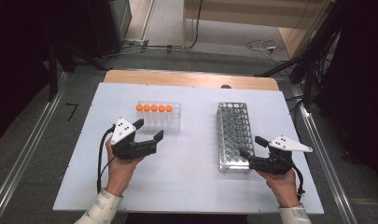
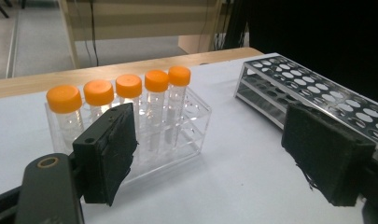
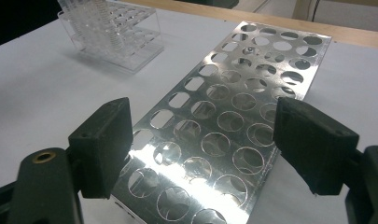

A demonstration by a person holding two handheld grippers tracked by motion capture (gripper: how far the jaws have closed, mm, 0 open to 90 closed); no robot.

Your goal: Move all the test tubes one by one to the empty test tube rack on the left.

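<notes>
Both grippers hover with nothing in them: my left gripper (image 1: 148,129) has its jaws spread wide, and my right gripper (image 1: 252,146) is just as wide. Just ahead of the left one stands a clear plastic rack (image 2: 191,122) holding five transparent tubes (image 2: 155,112) with orange caps, upright in a single row along its far side. One left jaw sits near the rack's front edge, without touching it as far as I can tell. Between my right jaws lies the near end of a shiny metal rack (image 3: 233,116), its round holes all vacant.
</notes>
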